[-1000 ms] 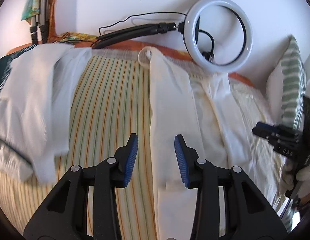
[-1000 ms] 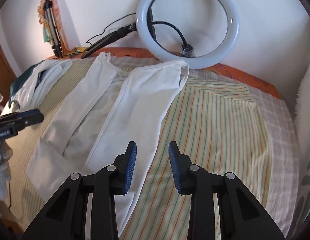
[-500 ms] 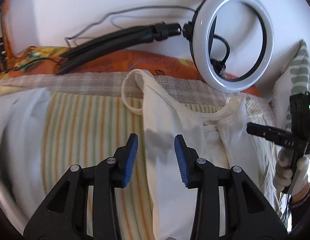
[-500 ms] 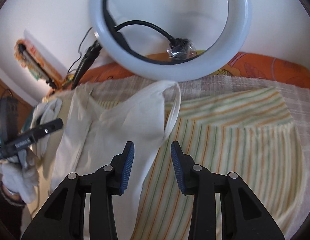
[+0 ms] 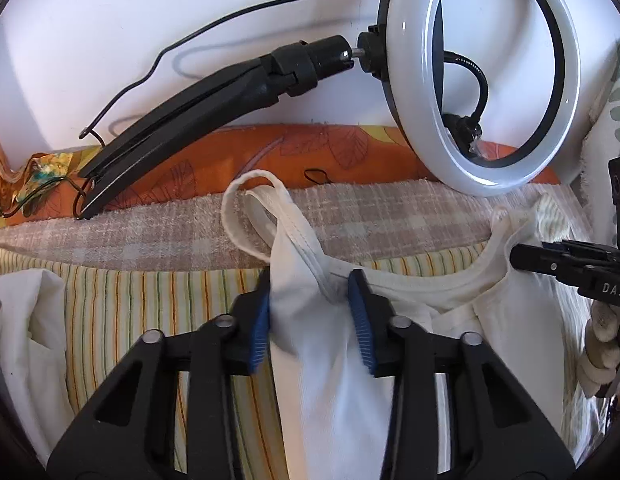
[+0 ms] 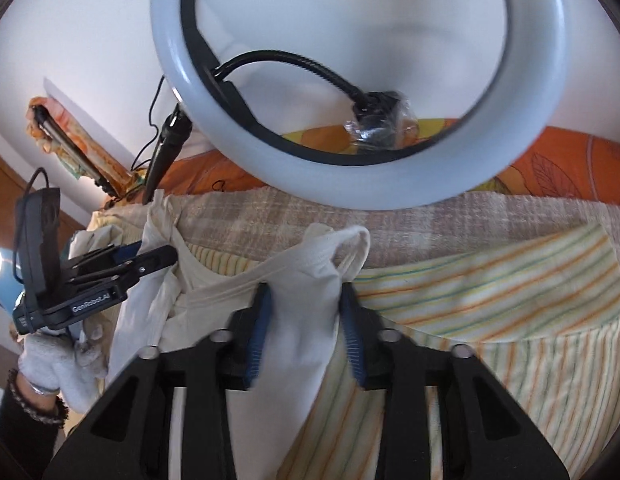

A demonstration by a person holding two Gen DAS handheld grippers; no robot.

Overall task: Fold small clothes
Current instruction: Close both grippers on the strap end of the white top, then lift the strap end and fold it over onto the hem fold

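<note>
Underneath: striped bedcover (image 5: pixel 121 308) with checked band at far edge, orange leaf-print fabric (image 5: pixel 293 152) beyond, against white wall. Ring light (image 5: pixel 406 92) on black folding stand (image 5: pixel 181 108) lying close behind, overhanging far end of work area (cable trailing along wall). Cream tank top (image 6: pixel 225 284) spread lengthwise, strap loops reaching checked band. Second white garment (image 5: pixel 25 344) bunched at left edge. Left gripper (image 5: pixel 310 312) spread open astride left shoulder strap, not clamped. Right gripper (image 6: pixel 303 320) likewise open astride right strap.
</note>
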